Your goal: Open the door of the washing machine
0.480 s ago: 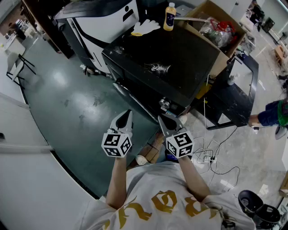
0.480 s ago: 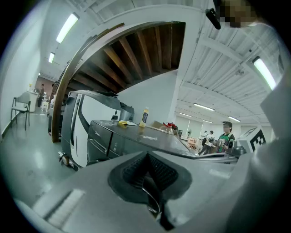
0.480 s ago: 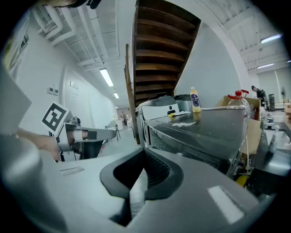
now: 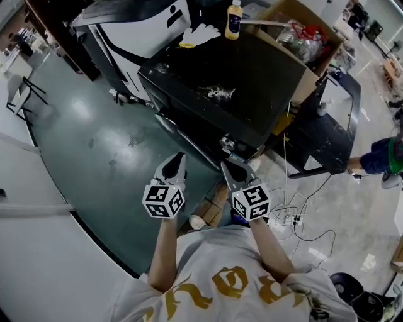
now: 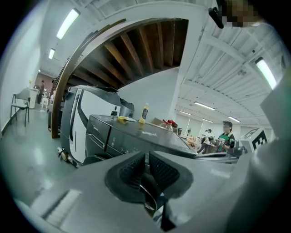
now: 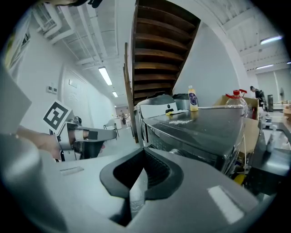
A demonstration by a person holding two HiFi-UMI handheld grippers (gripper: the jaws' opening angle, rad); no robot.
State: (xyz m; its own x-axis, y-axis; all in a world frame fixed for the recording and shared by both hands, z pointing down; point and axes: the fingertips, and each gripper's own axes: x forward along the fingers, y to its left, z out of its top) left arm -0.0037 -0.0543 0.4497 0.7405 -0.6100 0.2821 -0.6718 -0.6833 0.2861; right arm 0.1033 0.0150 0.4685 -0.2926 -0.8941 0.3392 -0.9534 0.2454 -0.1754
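Observation:
The black washing machine (image 4: pixel 245 82) stands just ahead of me, its front (image 4: pixel 182 129) turned toward my grippers, with a knob (image 4: pixel 228 143) near its right corner. Both grippers hover side by side short of that front, touching nothing. The left gripper (image 4: pixel 175 162) is shut and empty; in its own view (image 5: pixel 146 157) the dark round door (image 5: pixel 93 159) sits low at the left. The right gripper (image 4: pixel 230 167) is shut and empty too (image 6: pixel 143 157), level with the machine's top (image 6: pixel 200 120).
A yellow-capped bottle (image 4: pixel 234 19) and a white glove (image 4: pixel 203 34) lie on the machine's top. A cardboard box (image 4: pixel 302 44) stands behind it, a white appliance (image 4: pixel 138 25) to its left, a black table (image 4: pixel 334 126) to its right. Cables (image 4: pixel 296 220) trail on the floor.
The scene has slid slightly up in the head view. Both grippers hold their places, still shut.

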